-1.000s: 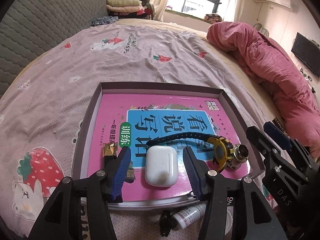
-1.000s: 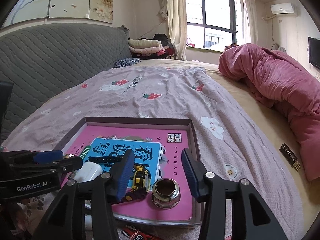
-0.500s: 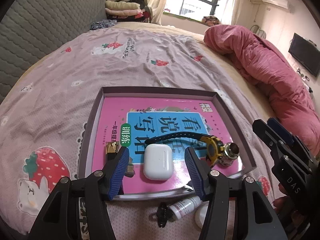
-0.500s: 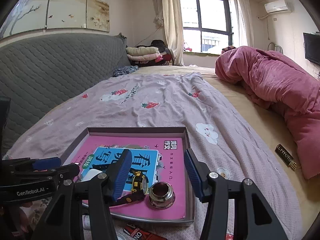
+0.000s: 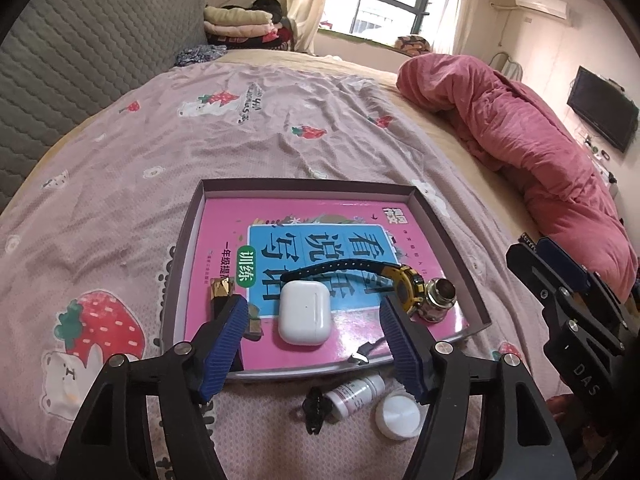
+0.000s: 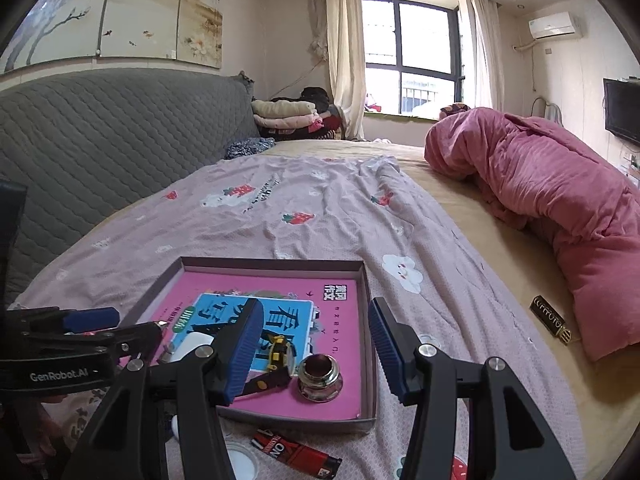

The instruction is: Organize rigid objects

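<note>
On the bed (image 5: 120,208), a shallow tray (image 5: 448,240) holds a pink book (image 5: 224,232), and the sorted items rest on that cover. The left hand-held gripper (image 5: 314,344) hovers above the tray's near edge with its jaws opening; nothing is pressed between the pads. The white earbud case (image 5: 305,313) lies directly ahead of it, between the 2 fingers in the line of sight but below them, released. Its long axis runs away from the gripper, roughly parallel to the fingers.

The right hand-held gripper (image 6: 316,350) is also unclenched and grasps nothing. The metal cap (image 6: 320,377) sits in the tray just under its gap, with the yellow watch (image 6: 282,354) touching or nearly touching it on the left.

Items outside the tray:
1. A small white bottle (image 5: 354,394), lying on its side, long axis slanted across the left gripper's view.
2. A round white lid (image 5: 398,416) beside it.
3. A black clip (image 5: 316,408).
4. A red lighter (image 6: 298,454), nearest the right gripper.

Judgement: the bottle group lies below and behind the left fingertips, so that hand is nearer; reaching it calls for drawing back and pitching down.
</note>
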The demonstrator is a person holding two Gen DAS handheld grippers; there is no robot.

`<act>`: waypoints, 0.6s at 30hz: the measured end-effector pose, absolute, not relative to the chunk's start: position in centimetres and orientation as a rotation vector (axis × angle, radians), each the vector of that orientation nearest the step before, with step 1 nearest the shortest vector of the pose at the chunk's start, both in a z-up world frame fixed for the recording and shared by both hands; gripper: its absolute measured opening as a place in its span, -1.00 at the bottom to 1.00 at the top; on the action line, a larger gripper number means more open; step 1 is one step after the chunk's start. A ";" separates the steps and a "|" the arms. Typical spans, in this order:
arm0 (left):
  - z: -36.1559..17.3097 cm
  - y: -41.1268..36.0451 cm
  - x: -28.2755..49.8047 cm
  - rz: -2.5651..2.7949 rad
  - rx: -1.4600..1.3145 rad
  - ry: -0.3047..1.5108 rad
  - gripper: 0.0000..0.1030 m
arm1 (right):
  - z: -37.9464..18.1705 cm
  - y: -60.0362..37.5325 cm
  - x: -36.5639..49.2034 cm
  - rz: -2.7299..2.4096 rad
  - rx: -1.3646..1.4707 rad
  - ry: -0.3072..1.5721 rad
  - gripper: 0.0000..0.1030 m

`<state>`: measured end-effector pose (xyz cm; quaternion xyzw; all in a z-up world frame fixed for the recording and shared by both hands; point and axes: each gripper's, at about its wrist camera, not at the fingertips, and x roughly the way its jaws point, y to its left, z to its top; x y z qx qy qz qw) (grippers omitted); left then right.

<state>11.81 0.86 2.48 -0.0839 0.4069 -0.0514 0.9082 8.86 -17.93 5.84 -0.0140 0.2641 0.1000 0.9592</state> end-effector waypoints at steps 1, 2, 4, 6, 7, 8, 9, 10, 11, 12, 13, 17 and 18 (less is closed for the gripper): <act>2.7 0.9 11.7 -0.109 -0.172 0.836 0.37 | 6.0 -18.0 8.7 0.207 -0.021 0.535 0.05; 2.8 0.9 11.5 -0.110 -0.174 0.832 0.38 | 6.1 -18.0 8.6 0.209 -0.015 0.535 0.05; 3.1 1.0 11.4 -0.112 -0.180 0.826 0.38 | 6.4 -18.0 8.4 0.209 -0.008 0.536 0.05; 3.3 1.2 11.2 -0.114 -0.181 0.822 0.38 | 6.8 -18.2 8.1 0.207 -0.006 0.528 0.05; 3.4 1.2 11.1 -0.114 -0.182 0.821 0.38 | 7.0 -18.2 7.8 0.207 -0.008 0.522 0.05; 3.5 1.3 10.9 -0.117 -0.184 0.821 0.38 | 7.2 -18.2 7.7 0.204 -0.010 0.519 0.05; 3.6 1.3 10.8 -0.117 -0.185 0.824 0.38 | 7.3 -18.2 7.5 0.203 -0.012 0.517 0.05; 3.6 1.4 10.8 -0.115 -0.185 0.828 0.38 | 7.4 -18.2 7.4 0.205 -0.014 0.515 0.05; 3.7 1.4 10.8 -0.112 -0.182 0.834 0.38 | 7.5 -18.2 7.2 0.205 -0.018 0.513 0.05; 3.7 1.4 10.7 -0.113 -0.181 0.836 0.38 | 7.6 -18.2 7.0 0.201 -0.022 0.509 0.05; 3.8 1.3 10.5 -0.115 -0.182 0.837 0.38 | 7.6 -18.2 6.8 0.203 -0.023 0.509 0.05; 4.1 1.3 10.3 -0.119 -0.181 0.834 0.38 | 7.9 -18.4 6.0 0.207 -0.025 0.510 0.05; 4.2 1.2 10.2 -0.121 -0.180 0.832 0.38 | 8.0 -18.4 5.8 0.209 -0.024 0.510 0.05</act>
